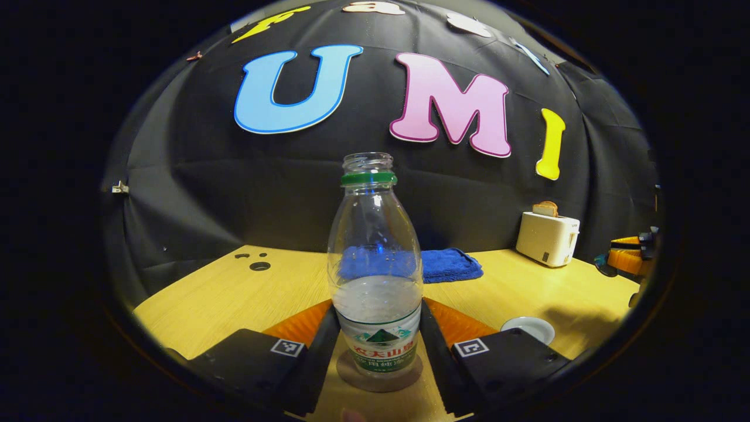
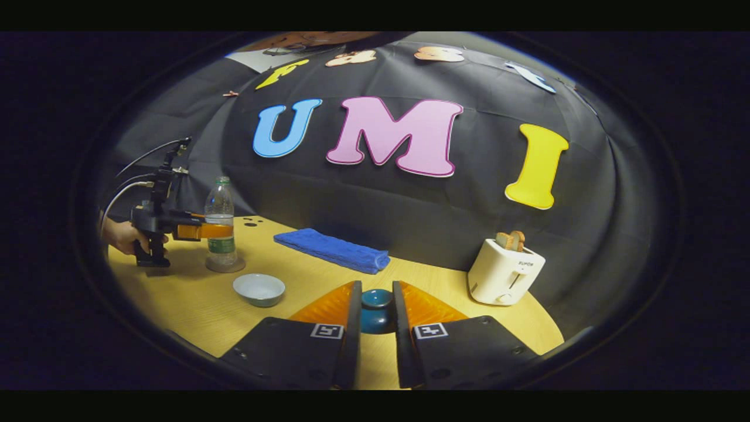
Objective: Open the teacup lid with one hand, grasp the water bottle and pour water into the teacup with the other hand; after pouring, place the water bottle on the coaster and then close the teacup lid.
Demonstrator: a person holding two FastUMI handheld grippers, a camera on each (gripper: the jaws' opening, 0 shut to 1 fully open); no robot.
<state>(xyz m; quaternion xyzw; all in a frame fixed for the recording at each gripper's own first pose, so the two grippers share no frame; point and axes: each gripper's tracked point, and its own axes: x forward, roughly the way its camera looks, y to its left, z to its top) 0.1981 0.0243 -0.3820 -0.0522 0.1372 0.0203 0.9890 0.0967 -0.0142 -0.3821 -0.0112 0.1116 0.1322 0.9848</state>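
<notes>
In the left gripper view, a clear plastic water bottle with no cap, a green neck ring and a green-and-white label stands upright at the centre of the frame on a round brown coaster, which lies on the pale wooden desk. The bottle is roughly half full. The left gripper has one finger against each side of the bottle's lower body, clamped on it. Behind the bottle lies a folded blue cloth; at the right of the frame stands a white toaster with toast in it, and at lower right sits a small white dish.

In the right gripper view, the right gripper sits at bottom centre with its fingers close around a dark blue round teacup; whether both fingers press on it cannot be told. At the far left of that frame a person's hand holds the left gripper against the bottle on its coaster, with the white dish on the desk just to its lower right.
</notes>
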